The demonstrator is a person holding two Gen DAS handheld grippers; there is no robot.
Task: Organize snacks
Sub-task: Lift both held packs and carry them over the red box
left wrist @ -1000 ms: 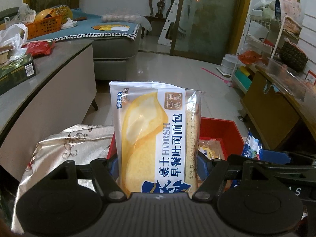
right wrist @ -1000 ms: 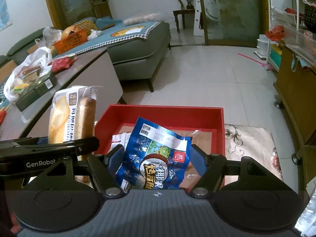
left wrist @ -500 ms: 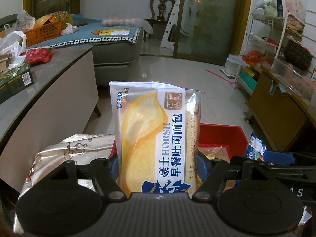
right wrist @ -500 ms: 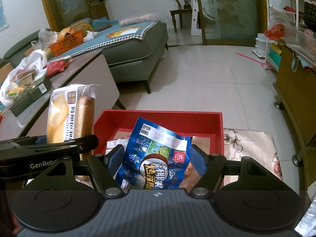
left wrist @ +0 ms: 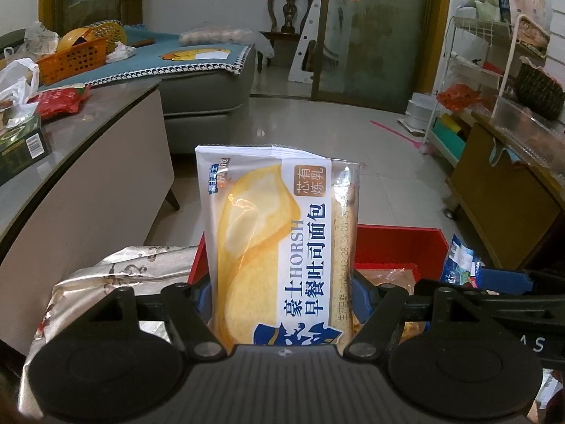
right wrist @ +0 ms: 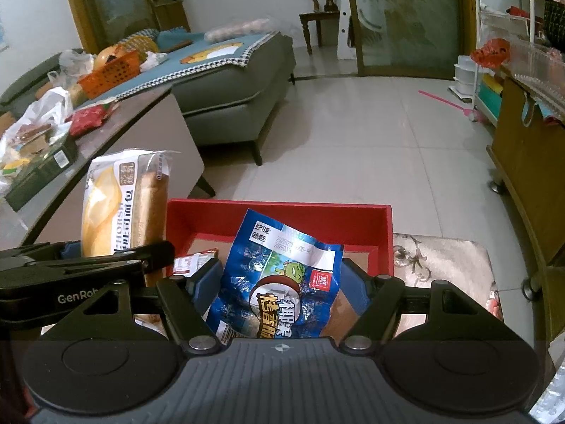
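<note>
My left gripper (left wrist: 280,293) is shut on a white and yellow toast bread packet (left wrist: 275,247), held upright above the near left corner of a red box (left wrist: 395,247). The same bread packet (right wrist: 123,205) and the left gripper (right wrist: 81,265) show at the left of the right wrist view. My right gripper (right wrist: 282,282) is shut on a crumpled blue snack bag (right wrist: 279,279), held over the inside of the red box (right wrist: 279,215). A few small packets lie on the box floor, mostly hidden behind the bag. The blue snack bag (left wrist: 459,261) and the right gripper (left wrist: 494,279) appear at the right of the left wrist view.
The box sits on a patterned silver cloth (right wrist: 441,258). A grey table (left wrist: 70,162) with bags and boxes stands to the left, a sofa (right wrist: 229,81) with an orange basket (right wrist: 109,70) behind it. A wooden cabinet (right wrist: 529,176) and wire rack (left wrist: 469,81) stand right.
Both grippers have drifted forward over the red box with their packets still held; the box's far wall and the room have shifted slightly in both views.
</note>
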